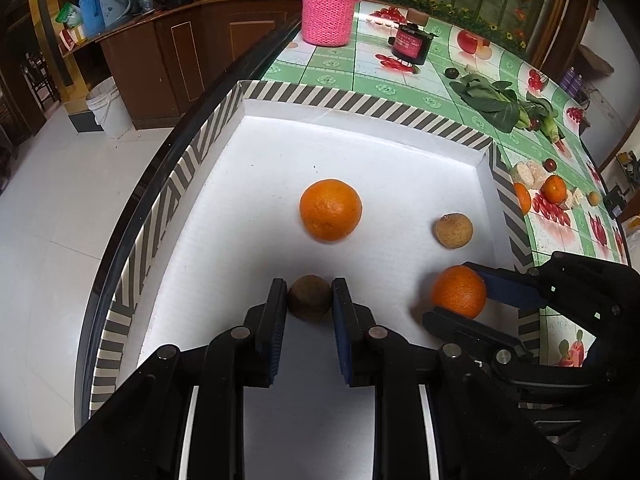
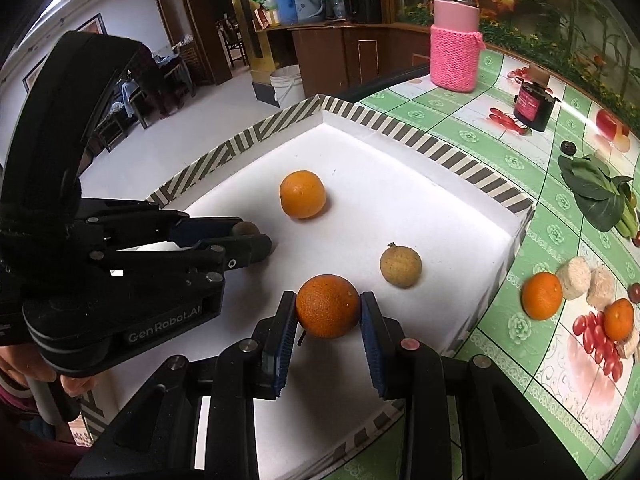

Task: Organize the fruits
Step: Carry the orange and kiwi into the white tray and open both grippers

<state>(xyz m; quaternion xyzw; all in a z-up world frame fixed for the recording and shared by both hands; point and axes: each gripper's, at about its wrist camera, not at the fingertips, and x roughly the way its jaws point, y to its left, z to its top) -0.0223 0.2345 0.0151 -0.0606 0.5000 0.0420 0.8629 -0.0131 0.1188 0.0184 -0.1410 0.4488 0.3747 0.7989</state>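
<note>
A white box with a striped rim sits on the table. Inside lie an orange and a tan longan-like fruit. My left gripper is shut on a small dark brown fruit low over the box floor. My right gripper is shut on a second orange just above the box floor near its right wall.
On the green patterned tablecloth right of the box lie two small oranges, pale cake pieces, leafy greens, a dark jar and a pink knitted flask. The table edge drops off left of the box.
</note>
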